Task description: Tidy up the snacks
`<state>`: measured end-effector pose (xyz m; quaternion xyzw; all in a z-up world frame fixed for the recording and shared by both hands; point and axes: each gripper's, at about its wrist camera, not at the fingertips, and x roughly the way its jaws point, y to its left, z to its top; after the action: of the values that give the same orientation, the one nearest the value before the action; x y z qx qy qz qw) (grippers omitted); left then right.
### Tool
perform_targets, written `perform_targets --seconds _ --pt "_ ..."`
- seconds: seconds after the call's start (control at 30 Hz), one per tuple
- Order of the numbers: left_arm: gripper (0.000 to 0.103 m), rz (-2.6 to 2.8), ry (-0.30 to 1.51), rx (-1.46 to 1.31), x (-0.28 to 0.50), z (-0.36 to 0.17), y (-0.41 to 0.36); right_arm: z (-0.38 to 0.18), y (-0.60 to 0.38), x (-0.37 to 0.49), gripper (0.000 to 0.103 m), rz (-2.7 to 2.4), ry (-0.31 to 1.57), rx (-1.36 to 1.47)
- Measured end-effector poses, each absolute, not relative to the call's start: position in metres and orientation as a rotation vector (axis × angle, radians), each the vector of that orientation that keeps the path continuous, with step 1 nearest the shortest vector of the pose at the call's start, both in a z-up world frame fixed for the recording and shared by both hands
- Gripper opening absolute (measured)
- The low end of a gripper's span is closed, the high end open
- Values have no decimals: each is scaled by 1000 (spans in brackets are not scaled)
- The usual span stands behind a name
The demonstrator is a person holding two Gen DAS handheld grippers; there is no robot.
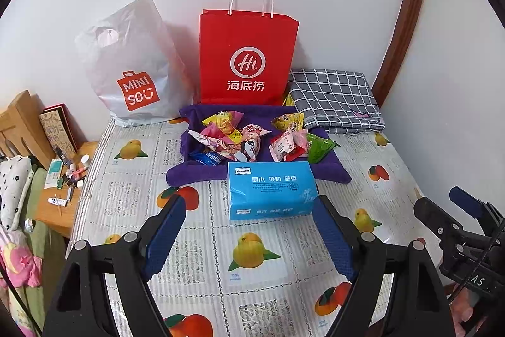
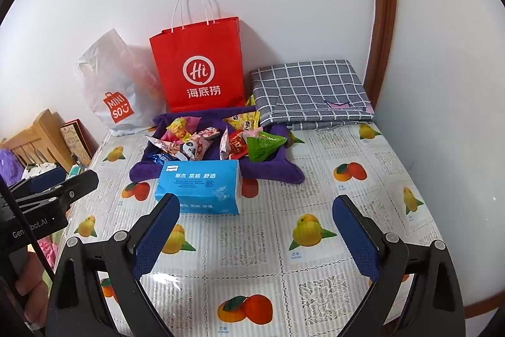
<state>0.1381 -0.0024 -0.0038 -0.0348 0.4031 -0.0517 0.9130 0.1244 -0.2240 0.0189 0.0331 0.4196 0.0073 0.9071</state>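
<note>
Left gripper: I see my left gripper [image 1: 249, 210] spread wide and holding nothing, hovering low over the bench [image 1: 195, 245] with its fruit-print cover.
Right gripper: my right gripper [image 2: 255, 210] is spread just as wide, also holding nothing, over the bench to the right of the left one.
Snacks: the pile of wrapped snacks [image 1: 252, 138] lies on a purple cloth [image 1: 328, 169] toward the back of the bench, well ahead of both grippers; from the right wrist view it sits ahead and left of centre [image 2: 217, 142].
Tissue pack: a blue tissue pack [image 1: 271, 190] lies between me and the snacks, its far edge touching the purple cloth. In the left view its near edge lines up between my left fingertips; in the right view the left fingertip overlaps its near corner [image 2: 199, 185].
Bags: a red paper bag [image 1: 247, 59] stands upright against the wall right behind the cloth, with a white plastic bag [image 1: 132, 68] beside it on the left.
Folded cloth: a grey checked cloth [image 1: 334, 98] lies folded in the back right corner, just beside the snacks.
</note>
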Motion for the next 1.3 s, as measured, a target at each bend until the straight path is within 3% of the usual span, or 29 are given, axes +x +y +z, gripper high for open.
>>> perform_targets --seconds 1.3 --pt "81 -95 830 -60 134 -1 -2 24 -222 120 97 16 857 74"
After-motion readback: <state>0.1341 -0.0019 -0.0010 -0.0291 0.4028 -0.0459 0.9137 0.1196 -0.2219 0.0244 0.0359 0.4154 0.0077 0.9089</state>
